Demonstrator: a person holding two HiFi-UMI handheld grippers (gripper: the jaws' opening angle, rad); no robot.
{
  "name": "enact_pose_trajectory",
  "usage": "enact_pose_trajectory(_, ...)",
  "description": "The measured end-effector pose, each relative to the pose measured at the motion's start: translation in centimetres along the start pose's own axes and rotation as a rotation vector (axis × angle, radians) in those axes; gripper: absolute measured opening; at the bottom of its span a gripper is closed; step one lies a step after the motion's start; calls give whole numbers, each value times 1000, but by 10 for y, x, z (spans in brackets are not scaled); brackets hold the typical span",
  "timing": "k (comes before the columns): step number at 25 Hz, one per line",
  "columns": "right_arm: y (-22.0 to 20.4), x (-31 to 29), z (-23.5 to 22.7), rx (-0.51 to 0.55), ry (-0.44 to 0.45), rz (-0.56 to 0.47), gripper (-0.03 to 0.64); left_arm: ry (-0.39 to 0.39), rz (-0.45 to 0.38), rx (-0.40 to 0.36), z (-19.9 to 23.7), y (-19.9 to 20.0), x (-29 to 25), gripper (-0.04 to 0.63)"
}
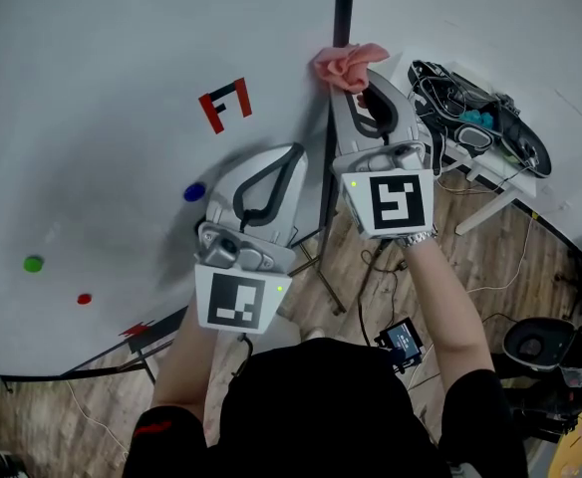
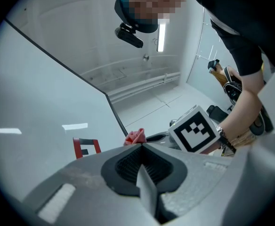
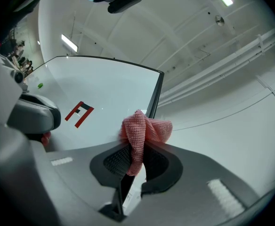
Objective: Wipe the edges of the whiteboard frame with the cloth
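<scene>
The right gripper (image 3: 136, 147) is clamping its jaws on a fold of the pink cloth (image 3: 144, 131), and most of the cloth is bunching out past the tips. In the head view that bunch is sitting at the top centre of the picture, pressing against the black frame (image 1: 343, 8) that is running down the board's (image 1: 102, 88) right edge.

The left gripper (image 2: 141, 147) is holding its jaws together with nothing between them. It is hovering over the white surface at the lower centre, just beside the right one.

The step in hand looks like a wipe along this vertical edge. To do it well, the person should be leading with the loose bunch, not the jaw tips, so that fabric rather than hard plastic is meeting the frame. The grip is looking narrow, with only one fold between the pads, so steady light pressure is suiting it better than a hard drag, which could be pulling the cloth free. Following the strip in one straight line and wrapping the bunch over its outer lip should be covering both faces. The left gripper is best kept off the board, clear of the red-and-black mark (image 1: 225, 106) at the upper centre-left.
</scene>
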State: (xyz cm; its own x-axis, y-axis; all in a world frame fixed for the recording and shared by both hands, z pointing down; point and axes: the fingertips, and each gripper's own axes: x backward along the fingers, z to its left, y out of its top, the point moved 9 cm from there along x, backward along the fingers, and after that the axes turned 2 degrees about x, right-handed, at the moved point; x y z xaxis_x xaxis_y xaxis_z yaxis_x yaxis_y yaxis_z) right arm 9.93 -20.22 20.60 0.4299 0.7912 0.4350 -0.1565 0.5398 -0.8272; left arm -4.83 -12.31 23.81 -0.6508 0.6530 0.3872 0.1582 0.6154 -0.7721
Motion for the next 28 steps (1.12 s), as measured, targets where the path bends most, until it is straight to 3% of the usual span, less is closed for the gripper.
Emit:
enact_pose_trajectory(6, -11, 5, 6, 3, 17, 27, 49, -12, 39, 23, -9, -23, 11, 2)
enact_pose_trajectory(28, -46, 20, 19, -20, 9, 114, 51, -11, 54, 77, -10, -22, 8, 2)
